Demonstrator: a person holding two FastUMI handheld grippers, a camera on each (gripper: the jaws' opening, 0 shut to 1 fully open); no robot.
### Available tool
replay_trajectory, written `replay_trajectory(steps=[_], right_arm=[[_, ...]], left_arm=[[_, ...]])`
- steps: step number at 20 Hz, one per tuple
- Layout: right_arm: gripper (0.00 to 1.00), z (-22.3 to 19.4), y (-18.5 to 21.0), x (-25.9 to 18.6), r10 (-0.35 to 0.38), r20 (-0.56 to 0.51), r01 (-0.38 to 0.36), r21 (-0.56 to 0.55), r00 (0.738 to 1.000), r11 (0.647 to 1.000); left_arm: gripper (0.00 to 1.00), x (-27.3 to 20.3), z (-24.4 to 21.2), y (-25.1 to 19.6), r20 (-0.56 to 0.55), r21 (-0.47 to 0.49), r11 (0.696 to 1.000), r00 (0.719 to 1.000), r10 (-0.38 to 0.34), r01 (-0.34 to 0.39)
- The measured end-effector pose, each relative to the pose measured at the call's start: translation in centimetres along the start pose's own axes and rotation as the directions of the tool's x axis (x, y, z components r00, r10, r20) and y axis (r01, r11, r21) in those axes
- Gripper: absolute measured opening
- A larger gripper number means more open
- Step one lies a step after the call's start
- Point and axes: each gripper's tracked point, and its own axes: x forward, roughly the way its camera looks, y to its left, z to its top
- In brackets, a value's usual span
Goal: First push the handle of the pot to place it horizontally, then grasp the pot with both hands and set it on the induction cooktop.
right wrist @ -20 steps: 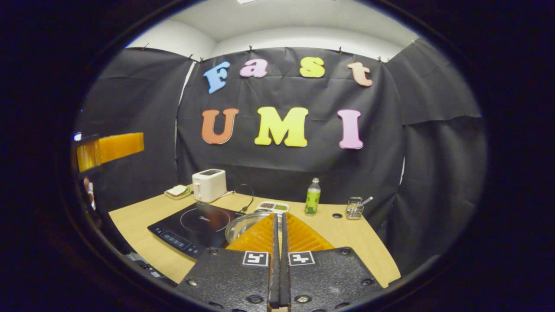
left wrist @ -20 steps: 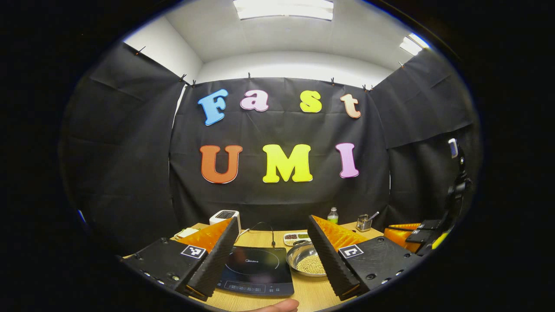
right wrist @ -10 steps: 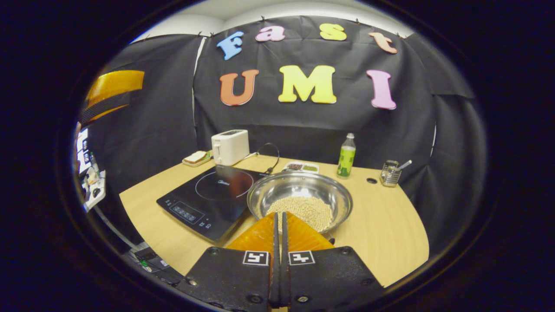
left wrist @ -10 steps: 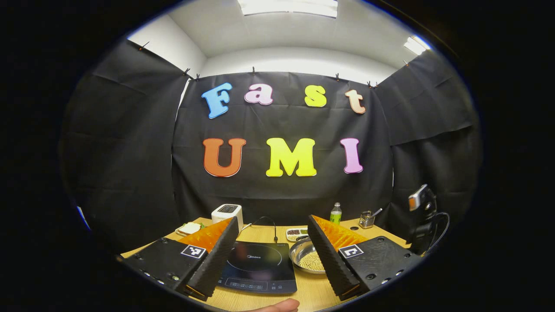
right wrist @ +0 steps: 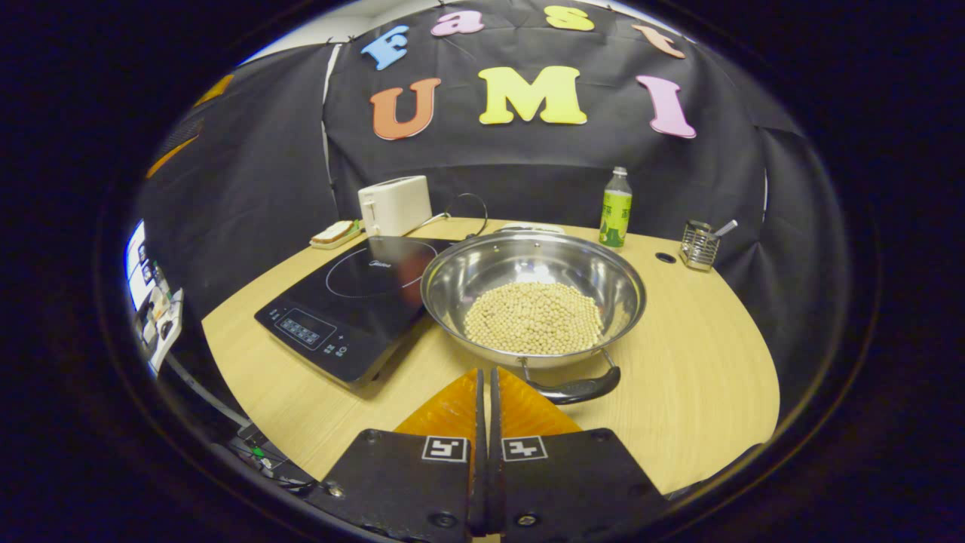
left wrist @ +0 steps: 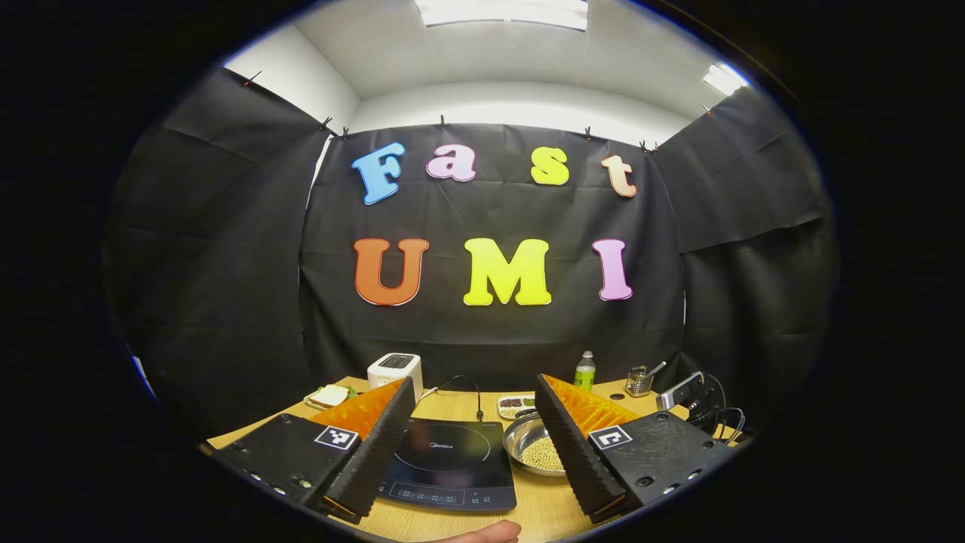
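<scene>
A steel pot (right wrist: pixel 482 264) holding pale round beans (right wrist: pixel 534 317) sits on the wooden table, right of the black induction cooktop (right wrist: pixel 354 290). Its dark handle (right wrist: pixel 577 389) lies on the near side, facing me. My right gripper (right wrist: pixel 486 375) is shut with nothing in it, low over the table just short of the handle and slightly to its left, not touching. In the left gripper view, my left gripper (left wrist: pixel 475 386) hangs open and empty above the table's near edge, with the cooktop (left wrist: pixel 445 460) and the pot (left wrist: pixel 528 451) showing between its fingers.
At the back of the table stand a white toaster (right wrist: pixel 393 205), a plate with a sandwich (right wrist: pixel 335 232), a green bottle (right wrist: pixel 616 207), a wire holder (right wrist: pixel 701 245) and a small dish (left wrist: pixel 516 406). A cable (right wrist: pixel 460 207) runs behind the cooktop. A person's fingertip (left wrist: pixel 482 532) shows at the near edge.
My right gripper, still shut, has dropped and tipped down toward the pot, which now looks larger and closer. The left gripper has stayed open and almost still.
</scene>
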Motion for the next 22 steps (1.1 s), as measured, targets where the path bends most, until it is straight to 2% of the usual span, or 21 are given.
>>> replay_trajectory(steps=[2, 5, 17, 18, 19, 22], right_arm=[[0.02, -0.3, -1.5, 0.5, -0.036, -0.01, 0.037, 0.022, 0.999, 0.999], [0.04, -0.5, -1.3, 0.7, 0.007, -0.019, -0.006, 0.074, 1.0, 0.997], [0.04, -0.5, -4.6, 0.5, -0.049, -0.012, 0.049, 0.064, 0.999, 0.997], [0.04, -0.5, -5.0, 0.6, -0.052, -0.01, 0.052, 0.062, 0.999, 0.997], [0.04, -0.5, -5.4, 0.5, -0.058, -0.008, 0.058, 0.067, 0.998, 0.996], [0.04, -0.3, -6.4, 0.6, -0.078, -0.01, 0.078, 0.079, 0.997, 0.994]], left_arm=[[0.95, 0.0, -0.1, -0.3, -0.002, 0.0, 1.0, 1.0, -0.003, 0.003], [0.95, 0.1, 0.0, -0.6, -0.004, 0.002, 1.0, 1.0, -0.008, 0.008], [0.95, 0.6, -1.0, -1.4, -0.034, -0.005, 0.999, 0.999, -0.032, 0.031], [0.86, 0.6, -1.0, -1.3, -0.035, -0.007, 1.0, 0.999, -0.029, 0.028], [0.95, 0.7, -0.9, -1.0, -0.032, -0.006, 1.0, 0.999, -0.024, 0.024], [0.95, 0.9, -1.1, -0.6, -0.035, -0.003, 1.0, 0.999, -0.01, 0.01]])
